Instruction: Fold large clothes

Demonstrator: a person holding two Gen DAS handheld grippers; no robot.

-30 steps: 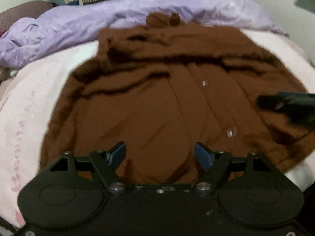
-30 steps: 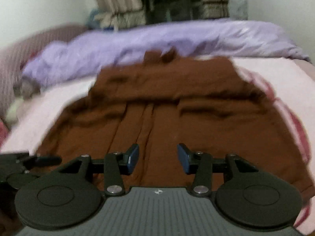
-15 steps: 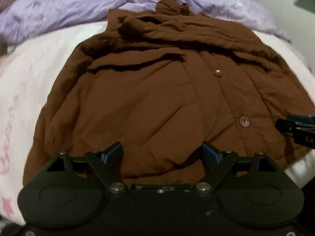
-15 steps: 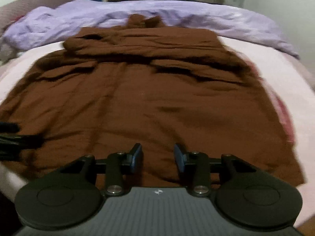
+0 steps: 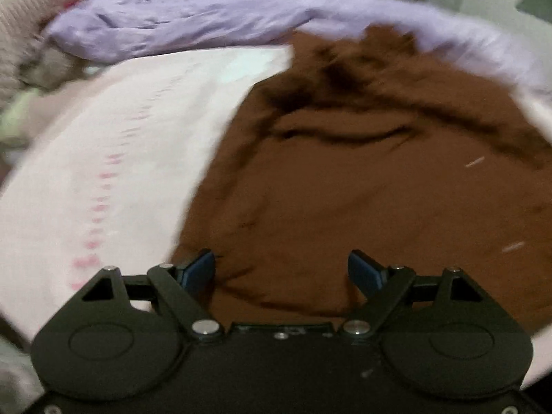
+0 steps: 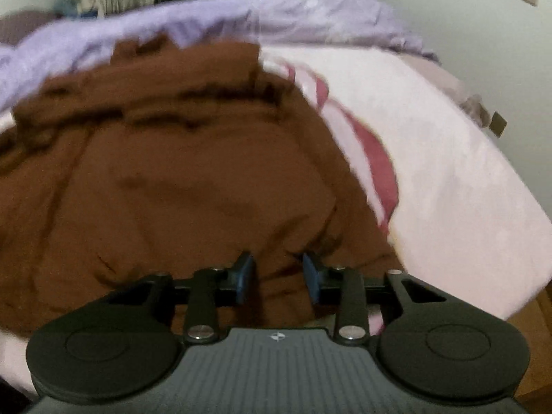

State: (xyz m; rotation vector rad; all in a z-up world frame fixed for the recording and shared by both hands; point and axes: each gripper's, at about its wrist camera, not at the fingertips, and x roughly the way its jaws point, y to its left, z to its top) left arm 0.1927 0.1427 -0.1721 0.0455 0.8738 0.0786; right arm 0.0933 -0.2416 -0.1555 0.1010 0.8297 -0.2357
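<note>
Here a large brown shirt [image 5: 362, 207] lies spread on a bed with a pale pink sheet [image 5: 114, 158]. In the left wrist view the shirt fills the centre and right of the frame, its collar end toward the top, touching a rumpled lilac quilt [image 5: 193, 17] that runs across the upper part of the picture. The sheet shows bare on the left side of the frame, with a line of small pink marks running down it. Two pale streaks on the right of the shirt may be buttons, but blur makes that unsure.

The left tool [image 5: 281, 269] sits at the bottom centre of its frame with its two blue-tipped fingers [image 5: 198, 269] spread wide; the lower left hem of the shirt lies in front of them and nothing is gripped.

In the right wrist view the shirt [image 6: 179, 179] covers the left and centre, and the quilt [image 6: 276, 13] arcs along the top. The sheet [image 6: 448, 189] takes up the right of the frame, with a dark pink striped patch [image 6: 376, 158] just beside the shirt's edge. The right tool [image 6: 277, 277] at the bottom centre has its fingers [image 6: 243, 276] a narrow gap apart, over the lower right hem; brown cloth shows in the gap, but I cannot tell whether the fingers touch it. Both views are blurred.
</note>
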